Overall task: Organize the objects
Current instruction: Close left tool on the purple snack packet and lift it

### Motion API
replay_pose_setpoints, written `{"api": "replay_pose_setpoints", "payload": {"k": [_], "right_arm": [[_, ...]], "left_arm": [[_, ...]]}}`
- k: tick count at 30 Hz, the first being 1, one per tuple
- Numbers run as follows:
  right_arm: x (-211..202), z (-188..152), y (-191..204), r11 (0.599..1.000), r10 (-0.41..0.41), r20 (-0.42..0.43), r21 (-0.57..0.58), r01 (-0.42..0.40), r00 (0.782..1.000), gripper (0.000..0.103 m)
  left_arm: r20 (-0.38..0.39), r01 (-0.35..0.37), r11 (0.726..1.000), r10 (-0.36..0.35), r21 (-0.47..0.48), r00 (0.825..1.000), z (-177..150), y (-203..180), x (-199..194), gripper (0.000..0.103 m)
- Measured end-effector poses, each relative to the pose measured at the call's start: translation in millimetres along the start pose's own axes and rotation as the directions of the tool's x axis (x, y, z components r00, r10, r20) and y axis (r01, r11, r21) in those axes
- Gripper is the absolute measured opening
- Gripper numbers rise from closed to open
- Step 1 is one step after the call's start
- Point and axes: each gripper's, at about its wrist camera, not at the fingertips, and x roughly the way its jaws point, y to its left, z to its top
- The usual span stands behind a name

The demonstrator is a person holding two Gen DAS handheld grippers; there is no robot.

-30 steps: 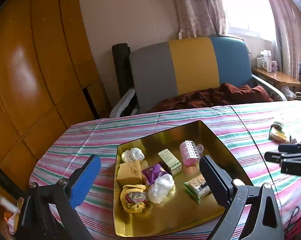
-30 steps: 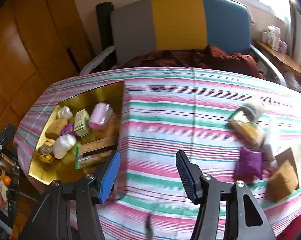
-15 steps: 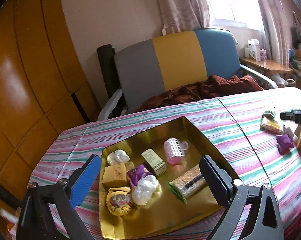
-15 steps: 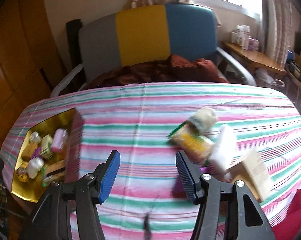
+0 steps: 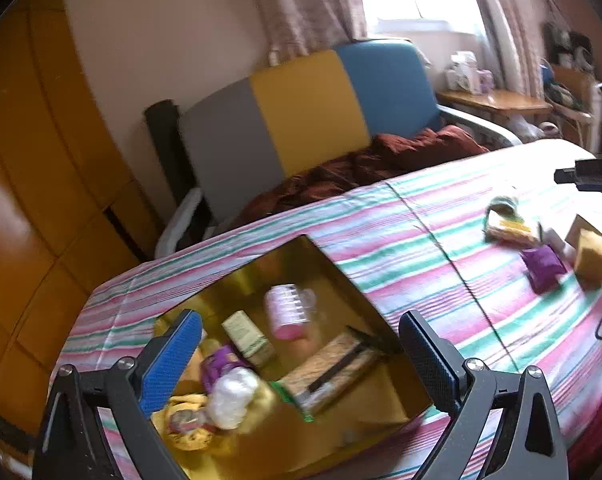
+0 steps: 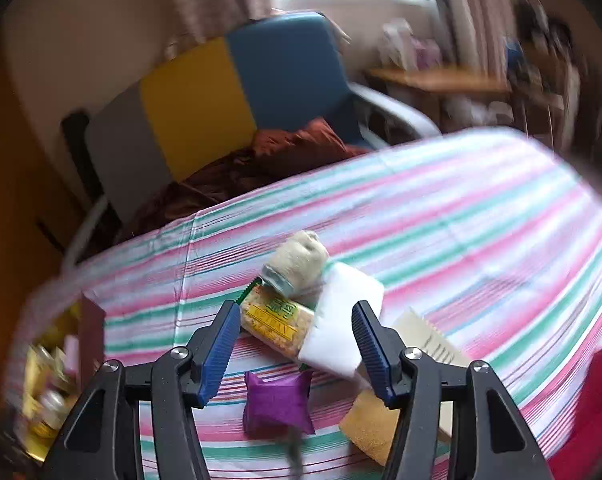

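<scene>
Gold-lined tray (image 5: 385, 404) at the left end of the desk (image 6: 461, 216), already loaded with a pink ribbed bottle (image 5: 287, 312), a small green carton (image 5: 248, 338), a long cracker packet (image 5: 329, 368), a white wad (image 5: 231, 396) and a purple sachet (image 5: 217, 362). Well apart from it, toward the right end of the striped cloth, lay the unsorted cluster: a yellow snack packet (image 6: 277, 326) with its long axis running slantwise, up-left to down-right, one end tucked under a white folded packet (image 6: 343, 320); a capped jar on its side (image 6: 297, 266) touching the packet's far end; a purple pouch (image 6: 279, 402) just nearer the camera; a tan sponge block (image 6: 371, 430) at the right. Right gripper (image 6: 295, 350) hung directly over that cluster, fingers (image 6: 217, 348) part-spread and holding nothing, the snack packet and white packet lying just ahead between them. Left gripper (image 5: 301, 364) hovered over the tray, fingers (image 5: 169, 364) spread wide and bare. Clearly the nearer hand for the loose pile: the right. Judged next: a drop onto one piece, probably squared across the snack packet's narrow width. Behind the desk, a grey, yellow and blue chair (image 5: 301, 112) with a rust-brown blanket (image 5: 381, 160).
</scene>
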Motion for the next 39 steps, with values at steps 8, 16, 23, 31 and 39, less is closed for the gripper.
{"api": "replay_pose_setpoints", "payload": {"k": [8,16,23,31,39], "right_arm": [[-4,2,-42,0.973,0.073,0.022,0.22,-0.076,0.997,0.07],[-3,1,-56,0.95,0.11,0.016,0.294,-0.11,0.994,0.07],[4,0,-59,0.943,0.123,-0.015,0.313,-0.112,0.992,0.07],[8,0,-60,0.942,0.126,-0.02,0.317,-0.113,0.992,0.07],[11,0,-57,0.946,0.126,-0.037,0.305,-0.109,0.991,0.07]], "left_arm": [[-0.057,0.145,0.986,-0.14,0.08,0.988,11,-57,23,0.099],[-0.127,0.376,0.914,-0.359,0.152,0.925,23,-121,51,0.087],[-0.187,0.527,0.83,-0.497,0.182,0.847,38,-173,74,0.081],[-0.251,0.62,0.783,-0.591,0.052,0.767,61,-218,99,0.087],[-0.349,0.593,0.805,-0.567,-0.038,0.746,60,-255,139,0.077]]}}
